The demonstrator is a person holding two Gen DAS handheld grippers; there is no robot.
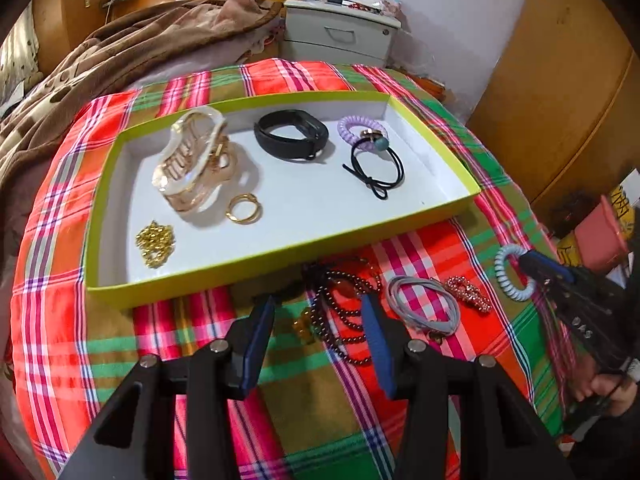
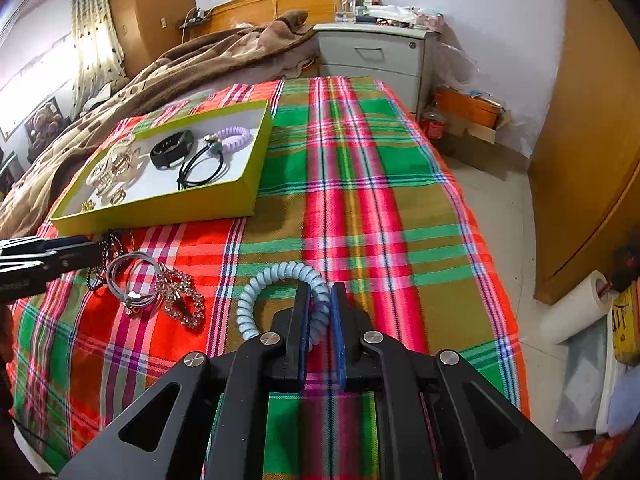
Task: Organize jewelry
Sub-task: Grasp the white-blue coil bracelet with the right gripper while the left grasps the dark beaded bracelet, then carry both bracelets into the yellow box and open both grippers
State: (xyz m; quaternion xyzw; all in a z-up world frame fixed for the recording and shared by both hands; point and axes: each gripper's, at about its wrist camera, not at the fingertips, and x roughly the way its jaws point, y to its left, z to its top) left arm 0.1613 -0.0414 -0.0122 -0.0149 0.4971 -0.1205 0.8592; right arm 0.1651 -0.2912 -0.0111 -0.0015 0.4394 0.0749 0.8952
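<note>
A yellow-green tray (image 1: pixel 280 246) (image 2: pixel 160 210) on the plaid cloth holds a clear hair claw (image 1: pixel 192 160), gold ring (image 1: pixel 243 209), gold chain (image 1: pixel 156 243), black band (image 1: pixel 290 140), purple coil tie (image 1: pixel 358 129) and black elastic (image 1: pixel 378 172). My left gripper (image 1: pixel 318 306) is open, just above a dark bead bracelet (image 1: pixel 340 312) in front of the tray. A grey hair tie (image 1: pixel 424 306) (image 2: pixel 132 276) and a rhinestone clip (image 1: pixel 468 293) (image 2: pixel 182 296) lie to its right. My right gripper (image 2: pixel 320 292) (image 1: pixel 532 268) is shut on a light blue coil hair tie (image 2: pixel 276 280) (image 1: pixel 510 278), held above the cloth.
A brown blanket (image 1: pixel 100 64) lies left of and behind the tray. A grey drawer cabinet (image 1: pixel 340 36) stands behind the table. A wooden wardrobe (image 2: pixel 592 140) and a paper roll (image 2: pixel 576 308) are at the right. Bare plaid cloth (image 2: pixel 360 180) stretches right of the tray.
</note>
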